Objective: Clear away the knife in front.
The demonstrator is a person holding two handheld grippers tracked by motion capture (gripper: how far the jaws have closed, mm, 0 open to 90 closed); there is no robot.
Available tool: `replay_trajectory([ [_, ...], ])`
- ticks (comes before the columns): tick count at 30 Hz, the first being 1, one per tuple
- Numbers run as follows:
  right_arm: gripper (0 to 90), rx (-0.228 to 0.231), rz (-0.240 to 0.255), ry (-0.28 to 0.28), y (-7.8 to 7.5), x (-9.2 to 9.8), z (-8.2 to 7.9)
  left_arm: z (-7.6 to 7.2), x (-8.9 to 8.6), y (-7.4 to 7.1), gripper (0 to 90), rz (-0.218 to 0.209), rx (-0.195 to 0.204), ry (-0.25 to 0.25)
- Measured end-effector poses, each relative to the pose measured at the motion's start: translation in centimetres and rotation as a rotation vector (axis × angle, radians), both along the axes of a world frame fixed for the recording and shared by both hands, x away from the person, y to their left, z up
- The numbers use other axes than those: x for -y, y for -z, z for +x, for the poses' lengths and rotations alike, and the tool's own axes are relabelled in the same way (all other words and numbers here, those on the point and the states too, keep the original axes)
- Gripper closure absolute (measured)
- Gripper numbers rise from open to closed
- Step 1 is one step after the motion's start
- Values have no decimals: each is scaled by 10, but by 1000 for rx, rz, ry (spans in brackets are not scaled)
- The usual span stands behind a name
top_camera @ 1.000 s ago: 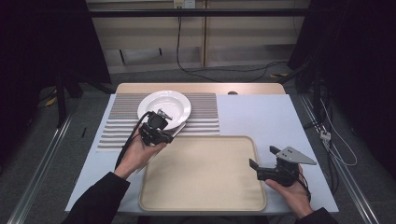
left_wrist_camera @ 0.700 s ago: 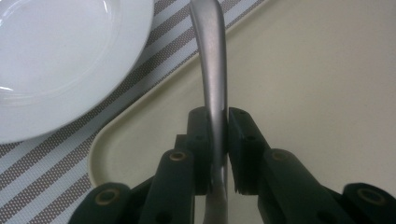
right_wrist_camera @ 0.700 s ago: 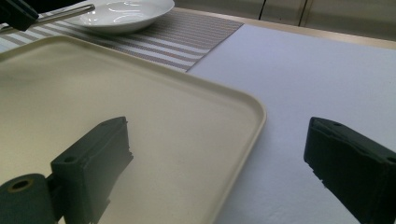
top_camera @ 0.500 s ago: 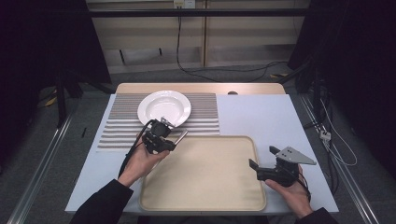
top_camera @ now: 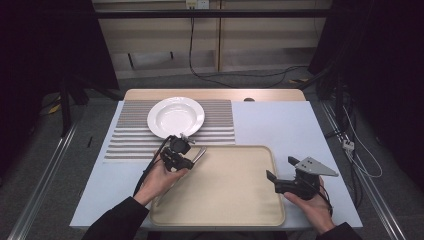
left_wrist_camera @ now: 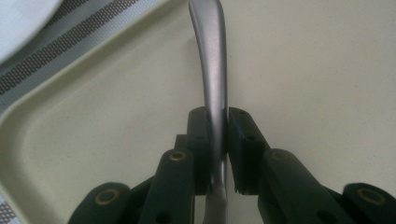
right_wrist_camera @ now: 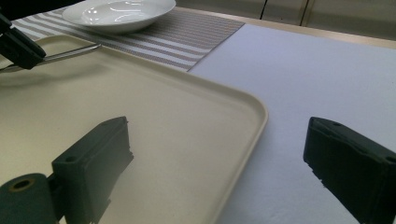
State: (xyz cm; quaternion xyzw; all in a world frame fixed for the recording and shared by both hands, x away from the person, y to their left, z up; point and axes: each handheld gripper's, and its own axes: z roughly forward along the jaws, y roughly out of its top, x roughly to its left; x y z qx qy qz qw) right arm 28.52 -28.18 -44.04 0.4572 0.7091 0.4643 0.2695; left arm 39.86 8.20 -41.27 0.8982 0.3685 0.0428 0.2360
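Hidden ends of a metal utensil

The metal utensil (left_wrist_camera: 212, 70) runs off the top edge beyond the tray (left_wrist_camera: 93, 140); its lower end disappears between the jaws.

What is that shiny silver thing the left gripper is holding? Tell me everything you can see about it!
It is a slim, shiny metal utensil handle, smooth and grey, a little curved, widening toward a rounded end. Which utensil it is cannot be told, because its working end is hidden behind the gripper. The black left gripper is shut on it, a jaw pressed on each side. The handle sticks out over the near-left corner of the beige plastic tray, by its rim, and appears to be in the air, not lying on the tray.
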Motion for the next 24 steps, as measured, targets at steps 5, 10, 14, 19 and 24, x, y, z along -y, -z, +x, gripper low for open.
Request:
replay_trajectory([
  [5, 75, 1, -1, -3, 0, 0, 0, -4, -2, 8, 797, 1, -14, -1],
  [10, 75, 0, -6, -3, 1, 0, 1, -8, -3, 13, 797, 8, -29, 2],
  [14, 76, -1, -3, -5, 1, 0, 1, -11, -5, 14, 796, 2, -24, -8],
  [19, 76, -3, -5, -3, 1, 0, 1, -17, -7, 14, 795, 8, -15, -9],
  [24, 76, -5, -7, -6, 1, -1, 1, -22, -9, 16, 791, 5, 15, -8],
])
